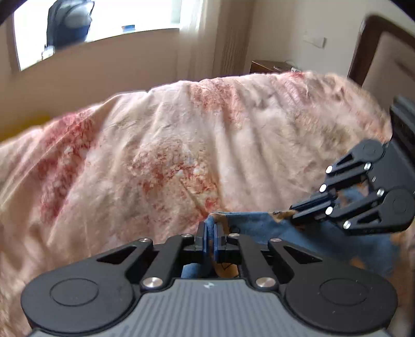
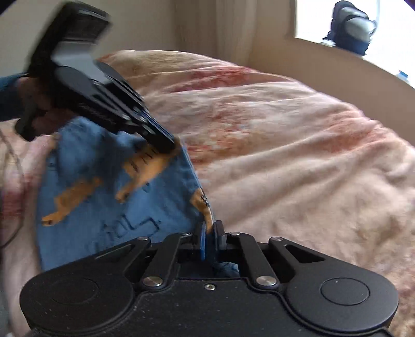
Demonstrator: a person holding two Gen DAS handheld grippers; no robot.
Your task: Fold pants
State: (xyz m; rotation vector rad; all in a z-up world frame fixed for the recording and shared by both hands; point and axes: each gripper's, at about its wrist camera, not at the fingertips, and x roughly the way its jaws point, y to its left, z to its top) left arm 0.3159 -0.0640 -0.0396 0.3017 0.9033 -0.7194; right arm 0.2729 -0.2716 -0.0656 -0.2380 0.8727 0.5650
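While a pair of blue pants (image 2: 103, 197) printed with orange animals hangs stretched between two hand-held grippers, the garment's upper edge runs as a taut line from one clamp to the other, and that line is what the coming move appears to turn on. The cloth sits low at the near side of a bed, its body drooping below the held edge onto a peach bedspread (image 1: 160, 145) blotched with red. In the left wrist view the left gripper (image 1: 210, 233) is pinched narrow on a fold of blue fabric at one end of the edge; the right gripper (image 1: 294, 211) shows off to its right, closed down on the other end, where an orange patch meets the fingertips. From the right wrist view the picture mirrors: the right gripper (image 2: 210, 233) clamps blue cloth between its pads, and the left gripper (image 2: 166, 144), blurred, bites the far corner up and to the left. The held edge lies crosswise to both tools, each one equally at its own corner, neither nearer the middle. Open bedspread stretches away ahead of both, so a forward lay-down of the pants looks the likely next step. A backpack (image 1: 68, 22) sits on the window ledge beyond, well apart.
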